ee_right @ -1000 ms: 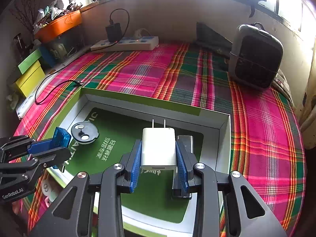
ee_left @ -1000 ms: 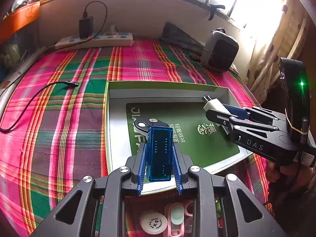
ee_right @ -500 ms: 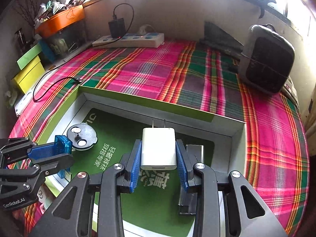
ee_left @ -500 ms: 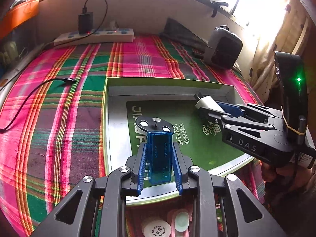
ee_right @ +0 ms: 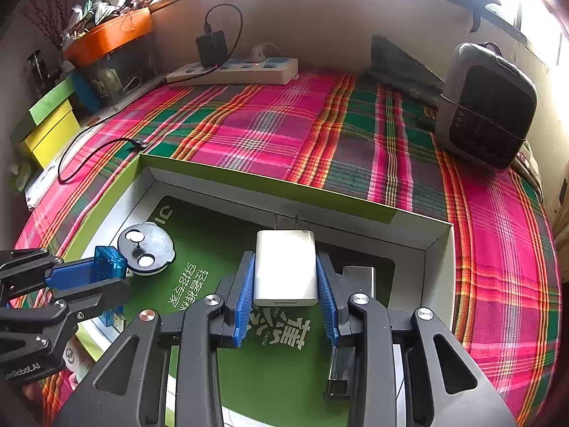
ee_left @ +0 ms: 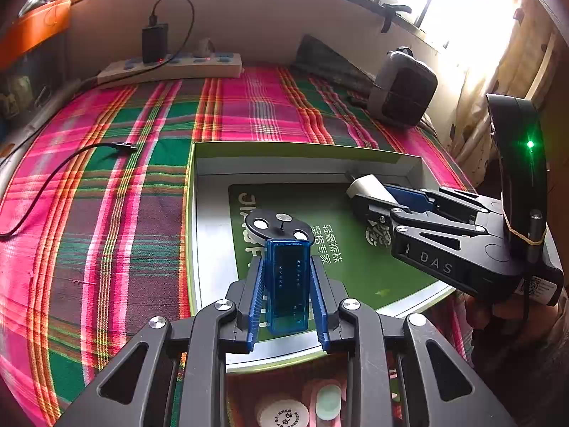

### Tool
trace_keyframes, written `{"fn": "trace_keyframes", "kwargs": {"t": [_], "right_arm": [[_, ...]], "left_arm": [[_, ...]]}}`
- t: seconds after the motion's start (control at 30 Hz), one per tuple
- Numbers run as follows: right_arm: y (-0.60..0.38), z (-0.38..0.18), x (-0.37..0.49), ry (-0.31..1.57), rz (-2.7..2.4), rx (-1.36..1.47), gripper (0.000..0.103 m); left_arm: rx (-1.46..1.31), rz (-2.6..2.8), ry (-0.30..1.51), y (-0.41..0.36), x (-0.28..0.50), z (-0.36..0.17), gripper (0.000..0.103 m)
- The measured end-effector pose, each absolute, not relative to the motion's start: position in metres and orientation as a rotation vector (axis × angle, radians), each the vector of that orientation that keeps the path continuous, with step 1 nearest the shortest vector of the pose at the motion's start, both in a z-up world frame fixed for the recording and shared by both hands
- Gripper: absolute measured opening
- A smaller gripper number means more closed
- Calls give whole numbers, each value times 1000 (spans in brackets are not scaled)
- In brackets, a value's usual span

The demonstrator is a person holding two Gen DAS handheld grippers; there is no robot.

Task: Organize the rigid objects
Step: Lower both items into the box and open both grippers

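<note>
one plaid cloth [ee_right: 270, 135] covers the surface. on it one shallow box [ee_right: 291, 186] with lime-green walls and a green printed liner, the landmark here. behind the box: one dark speaker-like unit [ee_right: 487, 114] at far right, one white power strip [ee_right: 234, 69] against the wall with one black adapter [ee_right: 211, 48] plugged in, one loose black cable [ee_right: 92, 149] off the box's left corner.

inside the box: one round grey disc [ee_right: 146, 249] with two white dots on the left part of the liner, one dark slim block [ee_right: 350, 306] on the right part, partly hidden by the right claw.

vs 1 s ago: both claws have pushed further in over the box; white charger [ee_right: 286, 267] now sits close to the box's back wall, its prongs barely showing.

left gripper [ee_left: 287, 284]: fingers closed narrow on one translucent blue usb module [ee_left: 287, 277], held above the box's front-left area, just in front of the disc. right gripper [ee_right: 286, 291]: clamped on the one white charger, held over the box's rear-right part.
</note>
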State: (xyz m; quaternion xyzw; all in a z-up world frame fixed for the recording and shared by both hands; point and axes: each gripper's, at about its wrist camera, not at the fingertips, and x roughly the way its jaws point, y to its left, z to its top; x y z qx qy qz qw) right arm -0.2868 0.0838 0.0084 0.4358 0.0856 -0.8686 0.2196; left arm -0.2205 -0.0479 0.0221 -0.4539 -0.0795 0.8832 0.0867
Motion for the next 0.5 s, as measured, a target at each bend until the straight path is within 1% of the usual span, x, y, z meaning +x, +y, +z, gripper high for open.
{"fn": "trace_keyframes", "kwargs": {"t": [0.27, 0.4, 0.5], "right_arm": [[82, 8, -286, 230, -2404, 1202, 35], [84, 8, -286, 209, -2405, 1204, 36], [84, 8, -286, 203, -2402, 1205, 37]], "left_arm": [[-1350, 2630, -240, -47, -219, 22, 26], [-1346, 2636, -239, -47, -221, 23, 33], [-1345, 2635, -241, -48, -221, 24, 34]]}}
